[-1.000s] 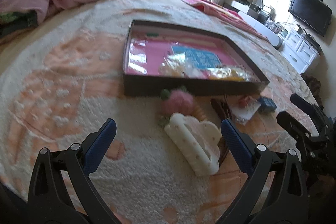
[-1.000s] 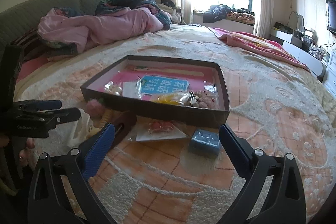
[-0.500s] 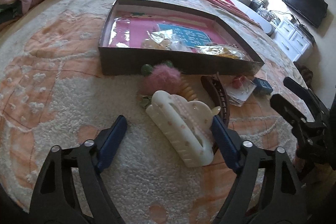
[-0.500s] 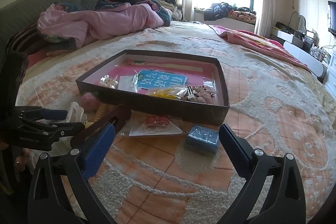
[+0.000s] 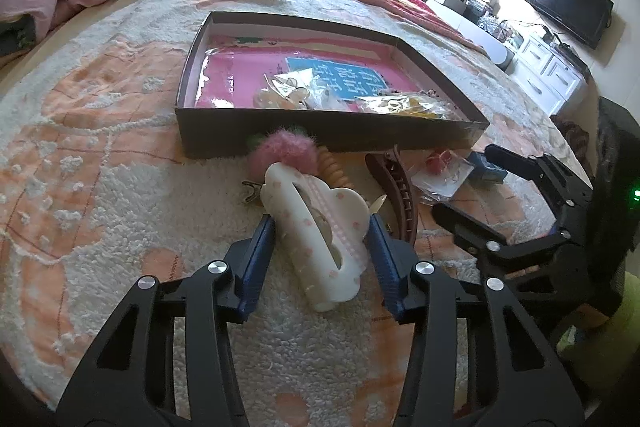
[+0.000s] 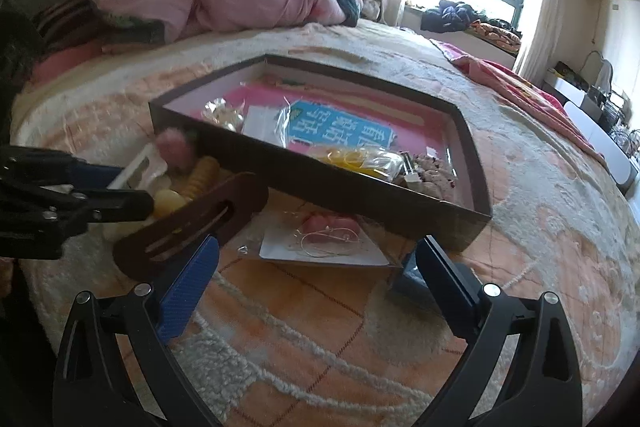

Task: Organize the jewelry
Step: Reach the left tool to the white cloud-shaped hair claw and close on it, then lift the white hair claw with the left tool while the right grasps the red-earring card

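A white claw hair clip (image 5: pixel 320 227) with pink dots lies on the bedspread between the blue pads of my left gripper (image 5: pixel 320 233). Its jaws are closing and both pads touch the clip's sides. Behind the clip sit a pink pompom (image 5: pixel 286 149) and a brown claw clip (image 5: pixel 394 183). Further back is the shallow dark box (image 5: pixel 320 139) with a pink lining and several bagged pieces. My right gripper (image 6: pixel 316 263) stands open, low over a bagged earring card (image 6: pixel 320 239); nothing is between its pads. The left gripper (image 6: pixel 136 187) shows at the left of the right wrist view.
A small blue box (image 5: pixel 486 169) lies beside the earring card. A pink quilt (image 6: pixel 208 3) is heaped at the bed's far end. White drawers (image 5: pixel 548 75) and a television (image 5: pixel 568 3) stand off the bed's right side. A person's hand holds each gripper.
The left jaws have narrowed from wide open until they touch the white clip. The right gripper has sunk and rolled over the earring card, its jaws still wide.
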Tool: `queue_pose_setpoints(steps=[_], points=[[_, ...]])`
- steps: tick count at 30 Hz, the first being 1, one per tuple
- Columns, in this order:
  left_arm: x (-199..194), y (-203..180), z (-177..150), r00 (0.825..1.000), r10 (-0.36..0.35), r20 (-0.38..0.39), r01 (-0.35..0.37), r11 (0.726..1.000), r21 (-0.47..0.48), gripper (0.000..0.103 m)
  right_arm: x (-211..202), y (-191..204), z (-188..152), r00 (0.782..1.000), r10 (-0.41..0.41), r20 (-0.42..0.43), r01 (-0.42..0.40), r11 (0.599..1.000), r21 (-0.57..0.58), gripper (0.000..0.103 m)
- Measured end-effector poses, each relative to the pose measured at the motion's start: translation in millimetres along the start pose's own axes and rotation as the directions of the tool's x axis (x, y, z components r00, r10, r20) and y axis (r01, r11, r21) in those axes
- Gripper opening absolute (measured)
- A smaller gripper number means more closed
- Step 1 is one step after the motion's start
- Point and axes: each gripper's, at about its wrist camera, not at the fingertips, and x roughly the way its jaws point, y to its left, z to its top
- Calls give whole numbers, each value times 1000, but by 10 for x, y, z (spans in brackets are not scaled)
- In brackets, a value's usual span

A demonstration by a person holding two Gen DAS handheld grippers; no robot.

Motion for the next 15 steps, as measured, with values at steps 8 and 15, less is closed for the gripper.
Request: queue_pose_setpoints(steps=[8, 15], points=[[-12, -6, 16, 1000, 2, -12, -2, 1000, 0, 39, 185, 12, 66, 998, 6, -61, -6, 1000, -10, 87], [73, 29, 4, 999, 8, -38, -9, 1000, -6, 38, 274, -9, 108, 996, 28, -87, -27, 1000, 10, 77]])
